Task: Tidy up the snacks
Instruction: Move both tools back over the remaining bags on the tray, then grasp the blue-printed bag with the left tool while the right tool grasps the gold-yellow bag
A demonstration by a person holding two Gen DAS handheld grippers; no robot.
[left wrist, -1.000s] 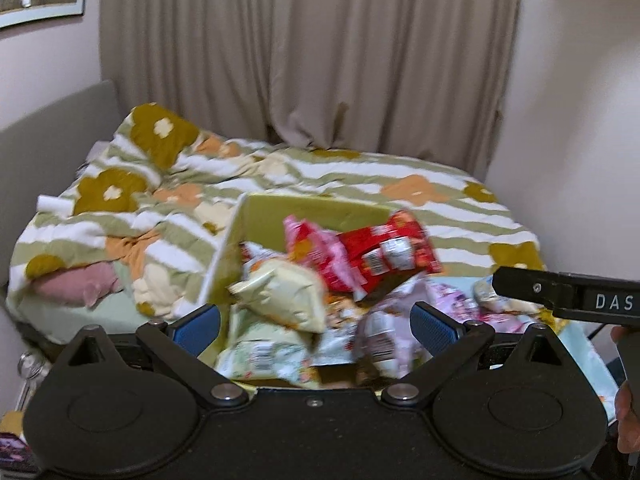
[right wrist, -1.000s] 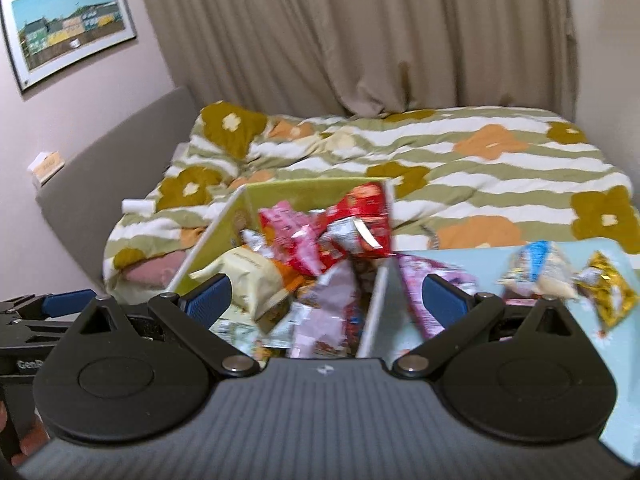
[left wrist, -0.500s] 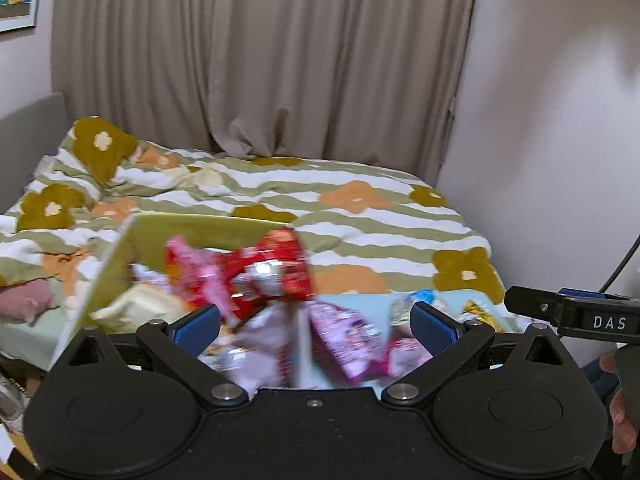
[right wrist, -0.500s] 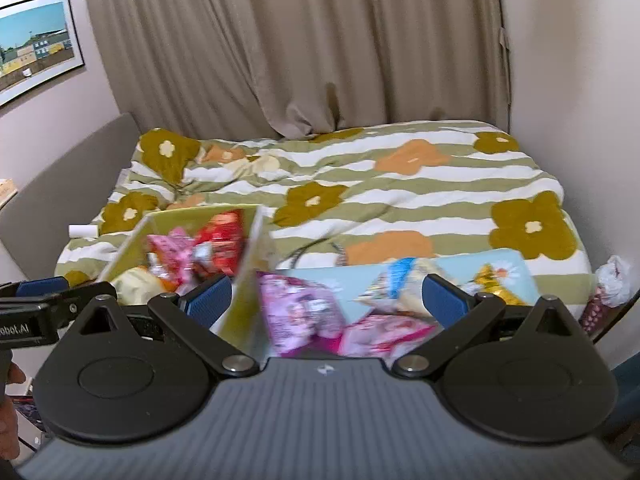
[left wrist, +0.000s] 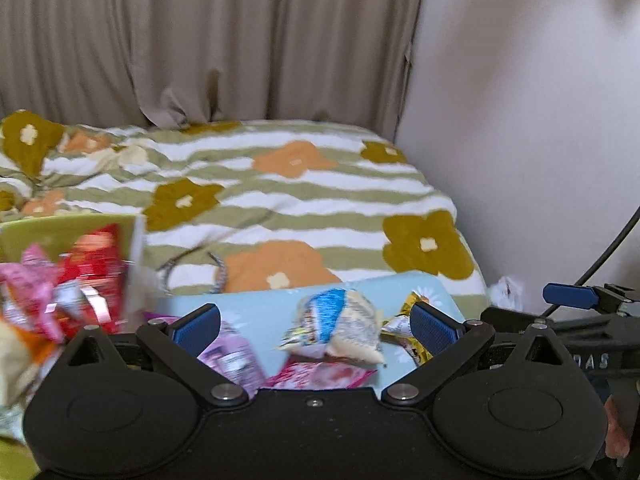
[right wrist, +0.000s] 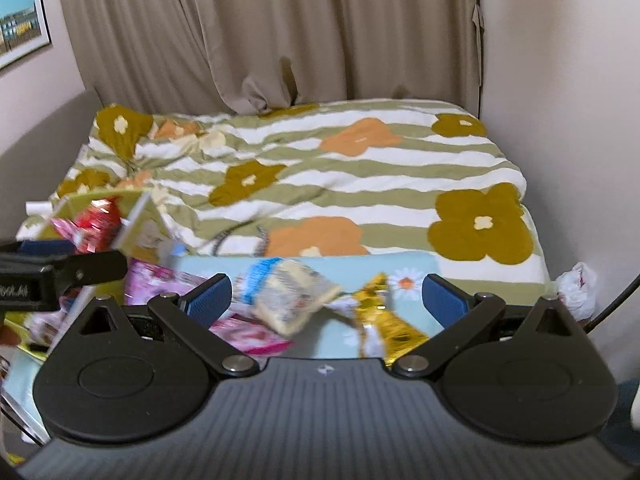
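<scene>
A green box [left wrist: 60, 226] [right wrist: 138, 224] heaped with red and pink snack packets [left wrist: 92, 264] [right wrist: 98, 220] stands at the left. On the light blue table [left wrist: 260, 308] [right wrist: 416, 268] lie a blue-and-cream packet [left wrist: 340, 328] [right wrist: 284, 292], a gold packet [left wrist: 408, 340] [right wrist: 384, 320] and pink packets [left wrist: 236, 354] [right wrist: 248, 334]. My left gripper [left wrist: 316, 326] is open above the blue-and-cream packet, holding nothing. My right gripper [right wrist: 326, 298] is open over the same packets, also holding nothing.
Behind the table is a bed with a striped, flowered quilt [left wrist: 280, 184] [right wrist: 340, 168], beige curtains and a wall on the right. A dark cord [left wrist: 200, 256] lies on the quilt. A framed picture [right wrist: 20, 20] hangs at the left. A white bag [right wrist: 576, 284] sits by the wall.
Both grippers have swung right, from the full green box toward the loose packets on the blue table. Both stay open.
</scene>
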